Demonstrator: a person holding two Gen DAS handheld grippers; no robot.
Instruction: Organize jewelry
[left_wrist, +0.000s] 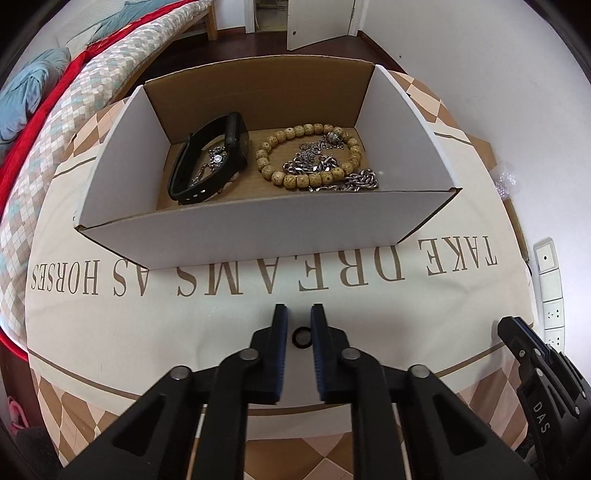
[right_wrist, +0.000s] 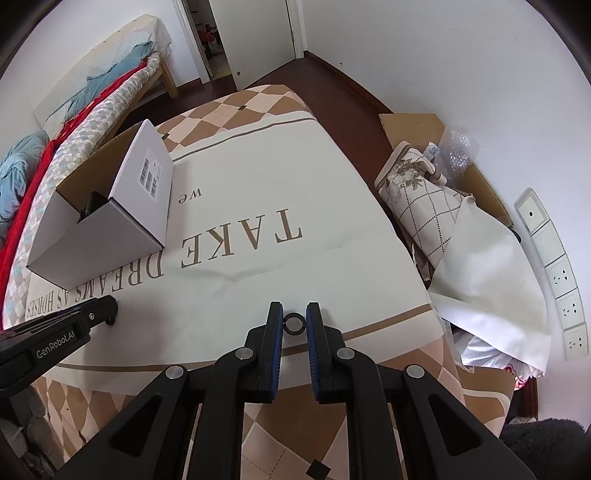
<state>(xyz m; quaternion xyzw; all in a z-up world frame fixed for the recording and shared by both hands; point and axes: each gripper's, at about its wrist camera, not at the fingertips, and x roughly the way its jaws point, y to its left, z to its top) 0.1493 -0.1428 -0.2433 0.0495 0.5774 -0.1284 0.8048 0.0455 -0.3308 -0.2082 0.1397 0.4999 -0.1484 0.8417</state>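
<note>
Both grippers — left gripper (left_wrist: 300, 321), right gripper (right_wrist: 294, 317) — sit narrowly open, each straddling a black ring (left_wrist: 301, 337).

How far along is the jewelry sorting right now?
Mostly done: the black watch, bead bracelet and silver chains already lie in the cardboard box. Each gripper frames a small dark ring on the tablecloth: left gripper, right gripper. Neither ring is lifted or boxed yet.

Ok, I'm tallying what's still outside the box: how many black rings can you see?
2. The first black ring sits between the left gripper's fingers, the second black ring between the right gripper's. The box may hide more.
</note>
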